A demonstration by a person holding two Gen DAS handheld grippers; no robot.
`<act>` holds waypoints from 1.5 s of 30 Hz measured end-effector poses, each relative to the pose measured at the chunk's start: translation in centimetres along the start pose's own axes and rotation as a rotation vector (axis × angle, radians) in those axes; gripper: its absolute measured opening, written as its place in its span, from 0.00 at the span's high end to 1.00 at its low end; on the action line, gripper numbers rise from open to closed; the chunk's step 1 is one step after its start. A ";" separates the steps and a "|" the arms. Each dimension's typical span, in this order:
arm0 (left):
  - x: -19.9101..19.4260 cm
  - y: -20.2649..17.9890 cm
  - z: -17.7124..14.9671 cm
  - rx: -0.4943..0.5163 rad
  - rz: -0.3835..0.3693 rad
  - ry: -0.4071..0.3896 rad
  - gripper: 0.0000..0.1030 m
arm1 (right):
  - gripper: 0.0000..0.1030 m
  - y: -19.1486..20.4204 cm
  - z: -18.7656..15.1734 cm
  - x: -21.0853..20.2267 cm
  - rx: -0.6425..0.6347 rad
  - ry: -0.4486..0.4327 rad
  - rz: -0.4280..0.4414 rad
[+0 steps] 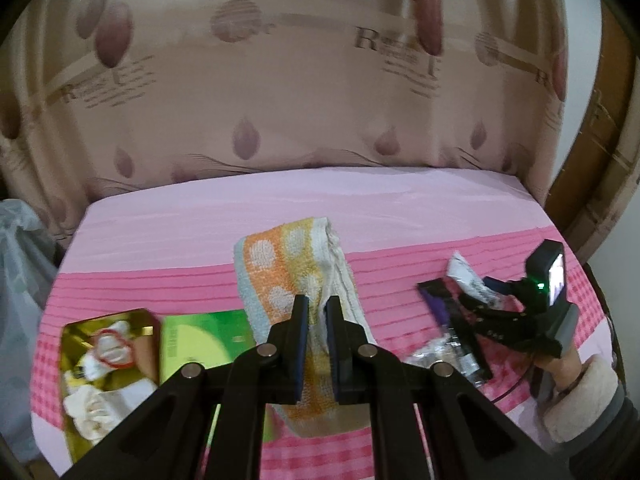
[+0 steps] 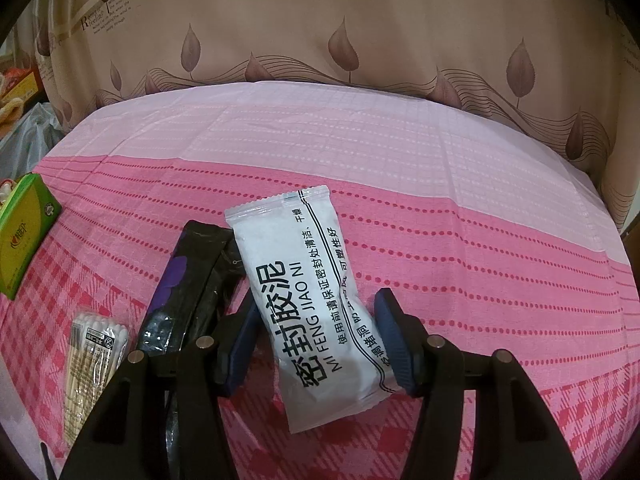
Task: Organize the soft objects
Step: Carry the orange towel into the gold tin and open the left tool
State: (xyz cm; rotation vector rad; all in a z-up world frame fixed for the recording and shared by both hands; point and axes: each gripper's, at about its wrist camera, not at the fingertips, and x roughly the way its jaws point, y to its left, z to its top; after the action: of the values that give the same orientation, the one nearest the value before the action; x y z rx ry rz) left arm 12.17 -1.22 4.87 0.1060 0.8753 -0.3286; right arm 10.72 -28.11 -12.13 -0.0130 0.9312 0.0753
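While the left gripper [image 1: 316, 312] clamps the folded towel [image 1: 296, 272] above the pink tablecloth [image 1: 160, 240], the right gripper [image 2: 320, 320] has its fingers pressed on the white sachet [image 2: 304, 300]. A gold tin [image 1: 108, 368], blurred, seems to hold pale cloths beside a green box [image 1: 200, 340].

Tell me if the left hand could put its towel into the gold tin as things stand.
Probably yes. The left gripper has its jaws shut on the towel, and the gold tin lies open just to its left with nothing between them. White cloth items already fill part of it, so room may be tight.
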 end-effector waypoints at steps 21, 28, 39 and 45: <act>-4.2 15.2 -2.8 -0.173 0.255 0.002 0.91 | 0.47 -0.1 0.0 0.1 -0.001 -0.001 -0.004; -3.0 18.2 -4.2 -0.212 0.306 0.050 0.91 | 0.47 0.0 0.0 0.1 0.000 -0.001 -0.004; -0.1 22.7 -6.7 -0.280 0.347 0.123 0.91 | 0.47 0.0 0.1 0.2 -0.001 -0.001 -0.007; 0.7 23.7 -7.6 -0.306 0.351 0.132 0.87 | 0.47 -0.2 0.2 0.2 0.001 -0.001 -0.004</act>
State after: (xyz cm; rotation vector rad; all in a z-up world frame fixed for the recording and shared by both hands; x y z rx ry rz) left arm 14.69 22.68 -1.53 -0.0039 1.0084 0.1433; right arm 10.98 -28.30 -12.21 -0.0142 0.9305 0.0711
